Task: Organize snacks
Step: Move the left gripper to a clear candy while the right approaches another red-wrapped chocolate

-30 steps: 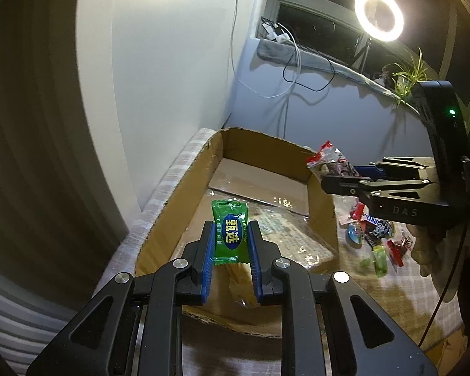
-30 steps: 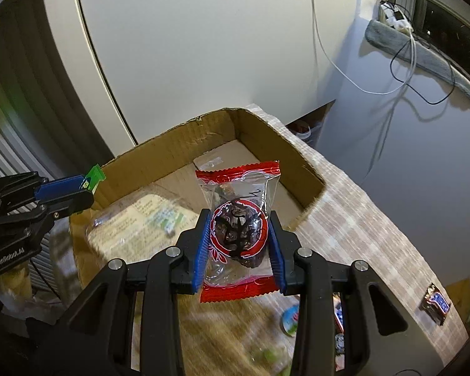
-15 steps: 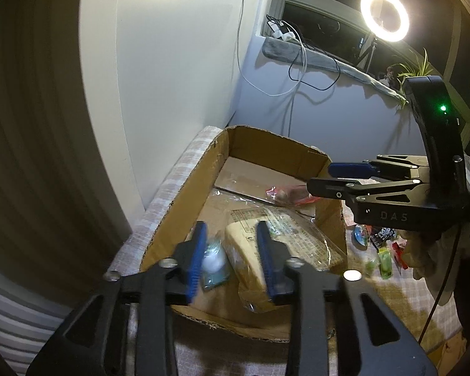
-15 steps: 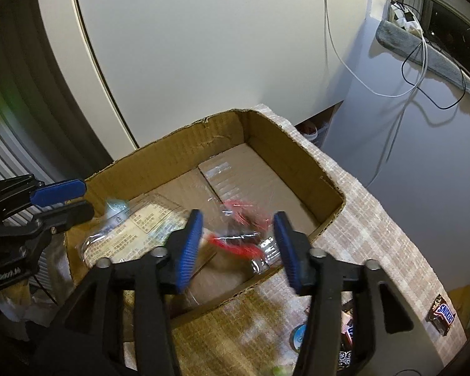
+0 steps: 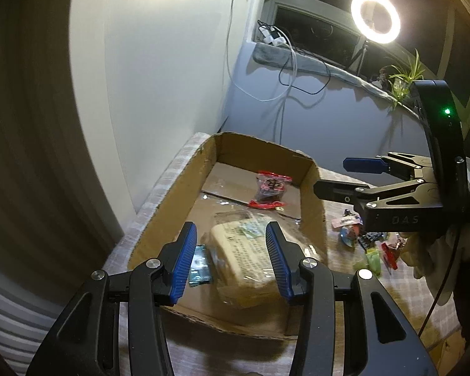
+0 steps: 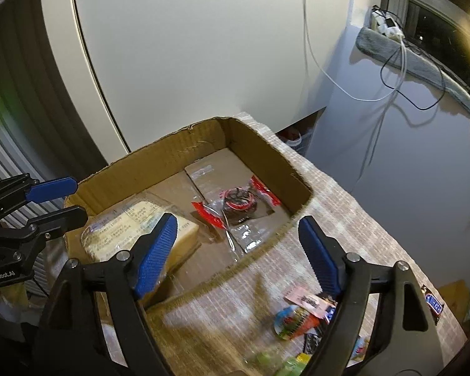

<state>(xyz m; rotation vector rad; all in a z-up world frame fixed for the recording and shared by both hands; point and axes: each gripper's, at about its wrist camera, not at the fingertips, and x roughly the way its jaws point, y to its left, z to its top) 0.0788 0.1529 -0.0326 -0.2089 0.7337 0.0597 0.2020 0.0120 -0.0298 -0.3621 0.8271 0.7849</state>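
Dropped from both grippers, green candy (image 5: 200, 266) and red-wrapped snack (image 6: 238, 202) lie in the cardboard box (image 6: 185, 153) (lower centre); left gripper (image 5: 232, 260) and right gripper (image 6: 238, 247) jaws gape, empty.

Checked tablecloth (image 6: 344, 219) bears cardboard box (image 6: 178, 153) and loose snacks (image 6: 297, 316)

Box (image 6: 159, 159) open-topped; far floor bare

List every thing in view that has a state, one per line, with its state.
left gripper: open, empty, over the box.
right gripper: open, empty, above the box's near edge.
cardboard box: open-topped, snacks inside.
red-edged snack packet: lying flat in the box.
large wrapped bread pack: lying in the box.
green candy: lying in the box, beside the bread.
ring light: on.
loose snacks: on the tablecloth, outside the box.
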